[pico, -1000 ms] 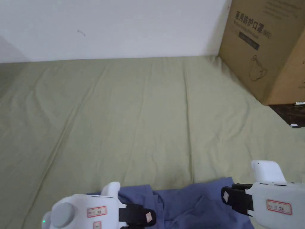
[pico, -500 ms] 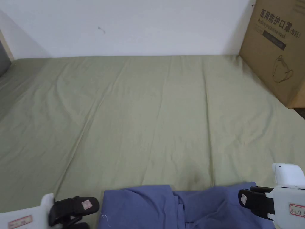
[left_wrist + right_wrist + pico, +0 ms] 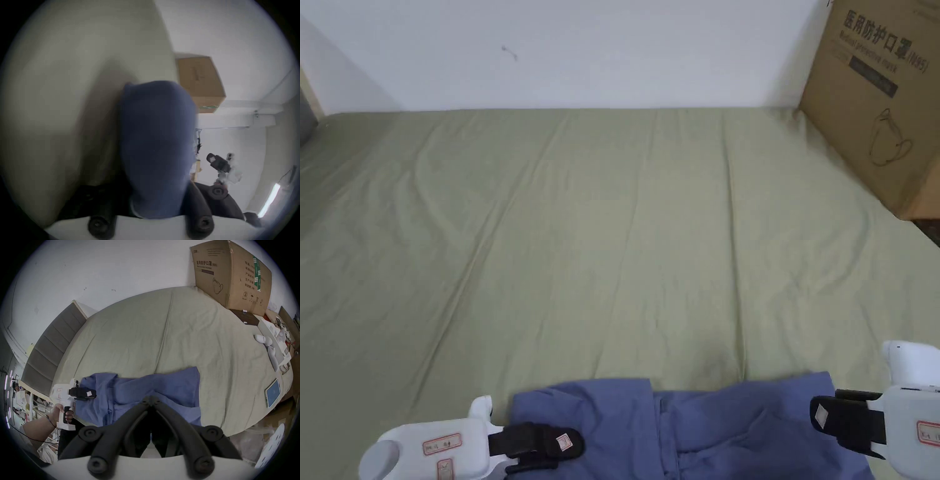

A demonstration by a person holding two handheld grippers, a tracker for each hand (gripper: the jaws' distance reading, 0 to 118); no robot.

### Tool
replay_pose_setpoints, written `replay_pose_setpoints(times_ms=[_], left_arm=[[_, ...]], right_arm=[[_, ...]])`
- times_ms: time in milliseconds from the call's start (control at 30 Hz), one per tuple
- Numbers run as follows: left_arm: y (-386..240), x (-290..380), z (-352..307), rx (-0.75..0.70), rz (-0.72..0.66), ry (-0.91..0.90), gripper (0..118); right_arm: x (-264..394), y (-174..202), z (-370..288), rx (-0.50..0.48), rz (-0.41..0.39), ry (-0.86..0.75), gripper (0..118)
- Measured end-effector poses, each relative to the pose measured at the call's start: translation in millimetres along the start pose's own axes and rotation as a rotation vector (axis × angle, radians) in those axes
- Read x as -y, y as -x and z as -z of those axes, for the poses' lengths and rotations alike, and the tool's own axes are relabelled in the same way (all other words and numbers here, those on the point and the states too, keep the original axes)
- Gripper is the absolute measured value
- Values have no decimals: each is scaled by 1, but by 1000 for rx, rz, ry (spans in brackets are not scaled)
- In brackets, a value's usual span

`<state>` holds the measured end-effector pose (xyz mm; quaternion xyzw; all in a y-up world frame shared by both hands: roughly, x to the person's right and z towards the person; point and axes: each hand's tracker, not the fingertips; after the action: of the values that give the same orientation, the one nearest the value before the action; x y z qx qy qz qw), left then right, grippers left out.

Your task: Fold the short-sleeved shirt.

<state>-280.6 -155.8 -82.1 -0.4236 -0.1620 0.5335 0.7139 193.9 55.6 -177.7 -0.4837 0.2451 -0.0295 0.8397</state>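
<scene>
While the left gripper (image 3: 565, 445) pinches the blue shirt (image 3: 706, 425) and the right gripper (image 3: 822, 415), jaws pressed together, sits at the shirt's opposite edge, both should pull outward evenly to flatten it.

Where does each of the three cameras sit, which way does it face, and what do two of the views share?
Head view: on the person's head, looking down the green bed toward the wall; both claws, left claw and right claw, at the blue shirt.
Left gripper view: on the left claw, tilted, close on gripped shirt cloth.
Right gripper view: on the right claw, looking across the shirt; a hand holds the other claw.
Shared: the cardboard box appears in all.
</scene>
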Motion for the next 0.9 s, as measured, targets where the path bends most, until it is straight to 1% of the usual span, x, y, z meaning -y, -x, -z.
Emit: replay_pose_setpoints(times_ms=[67, 133, 200, 233, 333, 367, 400, 467, 500, 600, 633, 700, 767, 800, 833, 867, 900], left_arm=[[-27, 5, -7, -104, 101, -6, 10], [-57, 5, -20, -269, 205, 1, 10], [-89, 12, -46, -452, 391, -67, 10], [-99, 15, -59, -534, 437, -101, 10], [-129, 24, -92, -905, 558, -199, 10], [-136, 28, -98, -1012, 591, -207, 10], [-143, 31, -102, -1070, 611, -210, 10], [-155, 35, -99, -982, 582, -200, 10], [-161, 36, -92, -868, 532, -180, 10], [-173, 32, -56, -611, 393, -115, 10], [-176, 31, -40, -567, 366, -86, 10], [-182, 31, 3, -471, 360, -16, 10], [-190, 33, 44, -453, 349, 37, 13], [-193, 35, 64, -435, 368, 77, 19], [-195, 38, 79, -409, 379, 117, 37], [-199, 41, 95, -359, 394, 155, 59], [-203, 44, 105, -311, 396, 186, 85]], right_arm=[[0, 1, 0, -8, 0, 1, 0], [0, 3, 0, -11, -15, 0, 0], [-1, 5, -1, -19, -27, -10, 0], [-1, 5, -2, -27, -27, -14, 0], [-2, 7, -2, -62, -20, -20, 0], [-2, 8, -2, -63, -16, -19, 0], [-1, 9, -2, -66, -15, -18, 0], [-1, 11, -2, -84, -22, -17, 0], [0, 13, -2, -94, -29, -18, 0], [2, 17, -2, -94, -44, -16, 0], [3, 18, -2, -94, -47, -16, 0], [5, 18, -5, -100, -47, -18, 0], [7, 15, -9, -105, -41, -19, 0], [8, 13, -10, -103, -39, -19, 0], [9, 11, -11, -99, -39, -17, 0], [10, 9, -11, -92, -42, -14, 0], [11, 6, -11, -80, -43, -9, 0]])
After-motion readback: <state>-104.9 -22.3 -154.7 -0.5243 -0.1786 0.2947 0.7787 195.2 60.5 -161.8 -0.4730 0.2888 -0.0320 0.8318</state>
